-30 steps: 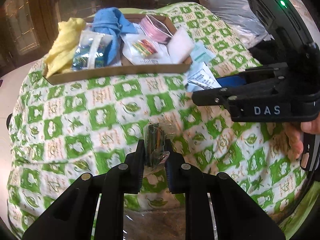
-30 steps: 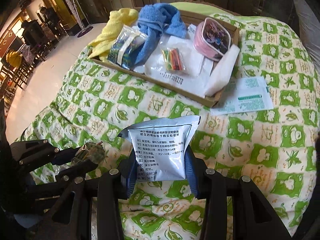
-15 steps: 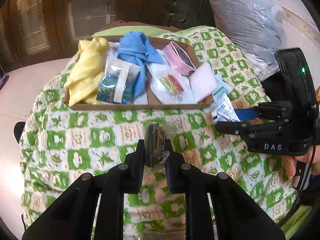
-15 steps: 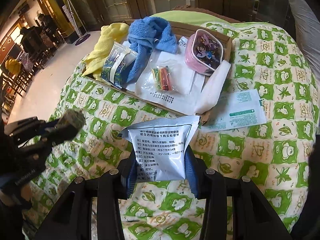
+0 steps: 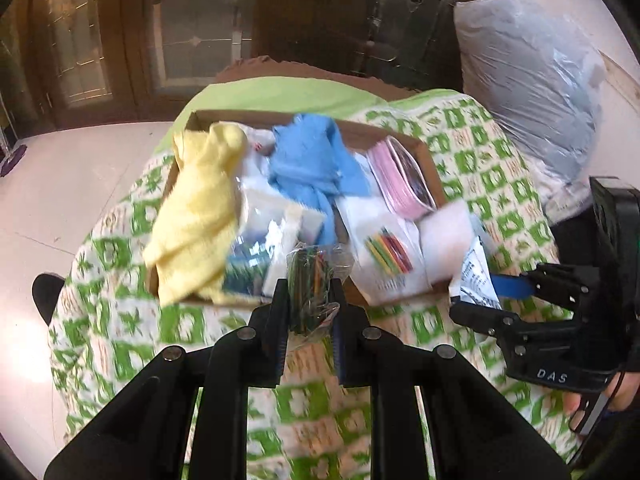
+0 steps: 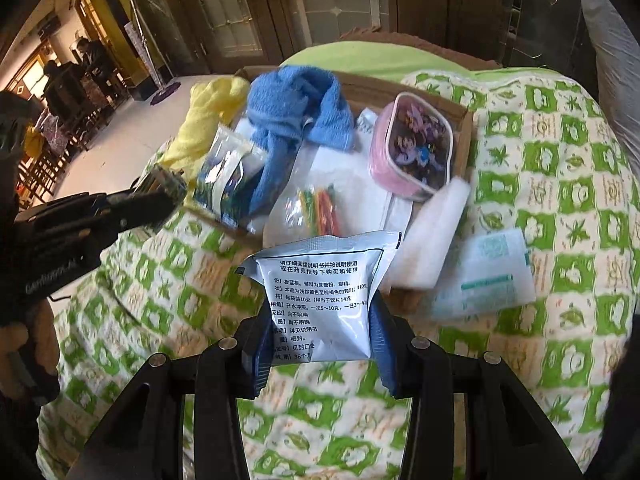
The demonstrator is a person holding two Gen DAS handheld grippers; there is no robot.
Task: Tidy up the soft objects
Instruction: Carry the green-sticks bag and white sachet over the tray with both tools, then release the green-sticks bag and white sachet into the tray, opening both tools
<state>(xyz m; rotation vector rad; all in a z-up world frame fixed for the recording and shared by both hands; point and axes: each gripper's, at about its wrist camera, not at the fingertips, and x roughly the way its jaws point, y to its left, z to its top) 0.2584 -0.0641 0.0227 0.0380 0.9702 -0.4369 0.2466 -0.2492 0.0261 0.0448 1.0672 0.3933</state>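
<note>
My left gripper (image 5: pixel 308 312) is shut on a small clear bag of dark coloured bands (image 5: pixel 310 280), held above the near edge of the cardboard tray (image 5: pixel 434 178). My right gripper (image 6: pixel 318 328) is shut on a white printed sachet (image 6: pixel 324 300), also just short of the tray (image 6: pixel 466 136). The tray holds a yellow cloth (image 5: pixel 200 208), a blue towel (image 6: pixel 296 116), a pink pouch (image 6: pixel 416 148), a bag of coloured sticks (image 6: pixel 320 208) and a blue-white packet (image 6: pixel 228 176). Each gripper shows in the other's view, the right gripper (image 5: pixel 508 304) on the right and the left gripper (image 6: pixel 160 196) on the left.
The tray rests on a mound covered by a green and white patterned cloth (image 6: pixel 560 184). A white and teal sachet (image 6: pixel 492 276) lies on the cloth right of the tray. A large plastic-wrapped bundle (image 5: pixel 528 92) stands at the back right. Wooden doors and pale floor lie behind.
Both grippers have moved forward toward the tray with their loads, the left one further and a little upward. The tray now sits closer under both sets of fingers.
</note>
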